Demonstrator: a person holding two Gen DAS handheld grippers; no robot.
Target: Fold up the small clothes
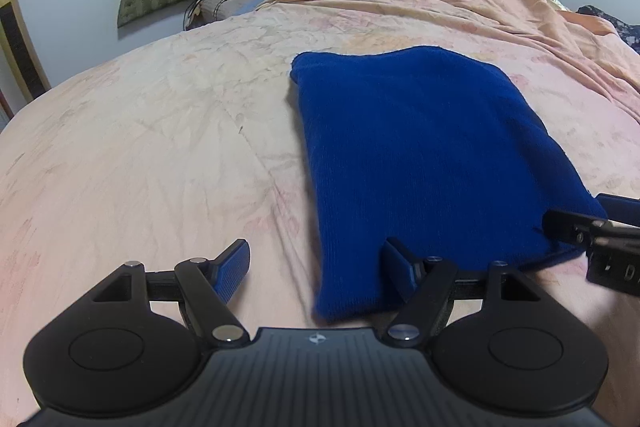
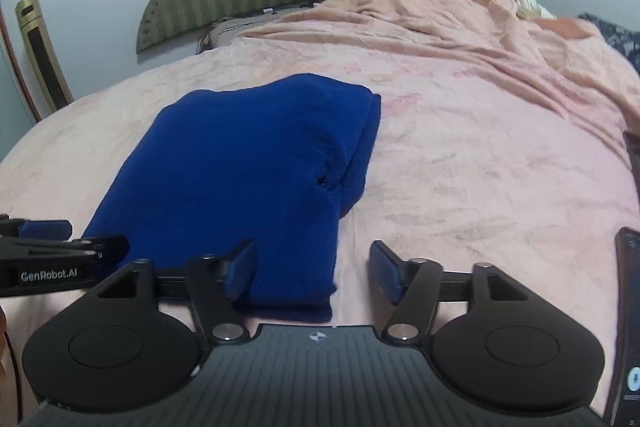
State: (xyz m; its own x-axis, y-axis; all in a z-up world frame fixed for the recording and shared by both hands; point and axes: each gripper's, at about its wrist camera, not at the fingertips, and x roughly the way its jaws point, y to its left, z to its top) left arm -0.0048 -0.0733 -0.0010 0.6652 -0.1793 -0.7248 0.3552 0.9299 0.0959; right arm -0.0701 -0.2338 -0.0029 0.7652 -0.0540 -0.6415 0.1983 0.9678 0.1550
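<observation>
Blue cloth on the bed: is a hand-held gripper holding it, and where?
Nothing holds it. The blue cloth lies folded on the bed. Left hand-held gripper and right hand-held gripper are both open at its near edge.

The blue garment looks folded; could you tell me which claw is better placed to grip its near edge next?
Probably the right claw: it stands open around the blue garment's near corner.
</observation>
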